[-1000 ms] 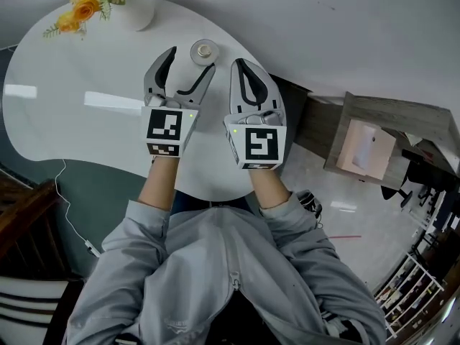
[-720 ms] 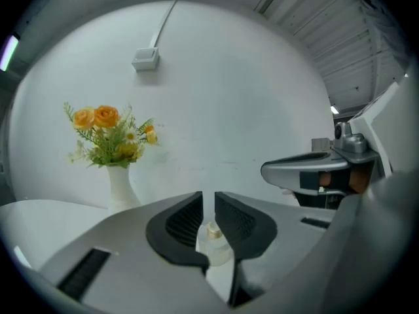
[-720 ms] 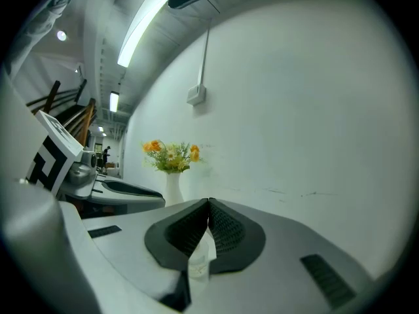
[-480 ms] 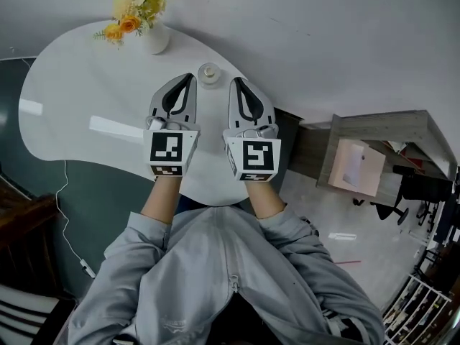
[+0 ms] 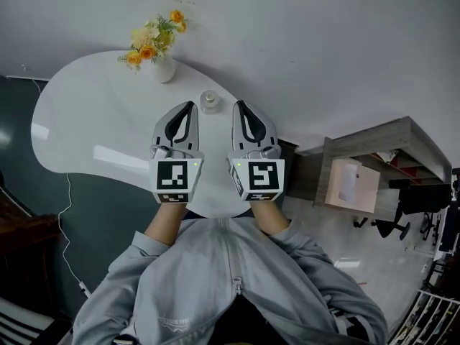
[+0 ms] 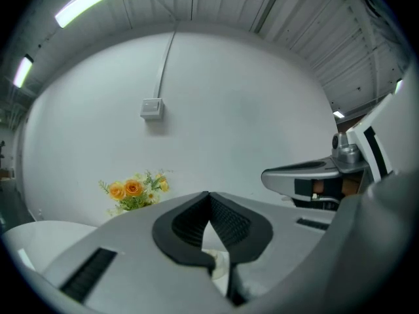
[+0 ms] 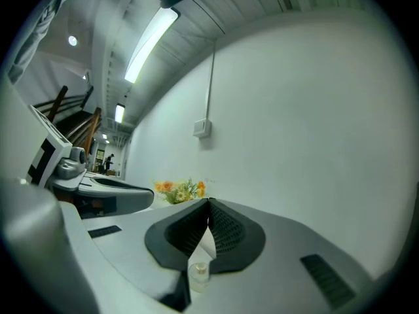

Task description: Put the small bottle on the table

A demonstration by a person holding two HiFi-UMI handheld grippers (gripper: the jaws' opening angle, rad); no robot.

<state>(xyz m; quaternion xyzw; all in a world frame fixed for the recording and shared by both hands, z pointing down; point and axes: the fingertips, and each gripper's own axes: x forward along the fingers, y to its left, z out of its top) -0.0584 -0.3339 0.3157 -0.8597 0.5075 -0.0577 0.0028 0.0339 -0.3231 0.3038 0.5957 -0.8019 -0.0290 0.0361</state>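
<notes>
Left gripper [image 5: 191, 105] and right gripper [image 5: 238, 105] hold jaws closed.

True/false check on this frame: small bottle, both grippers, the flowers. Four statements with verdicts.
1. The small bottle stands upright on the table. True.
2. The left gripper holds the bottle. False: its jaws are shut on nothing, and the bottle stands free ahead, between the two grippers.
3. The right gripper has its jaws wide apart. False: they are shut and empty.
4. The flower vase stands on the table, beyond the bottle. True.

There is one small bottle [image 5: 209, 100] ahead of the jaws, one flower vase [image 5: 164, 69] beyond, one table [image 5: 93, 121], one left gripper [image 5: 191, 105], one right gripper [image 5: 237, 104].
</notes>
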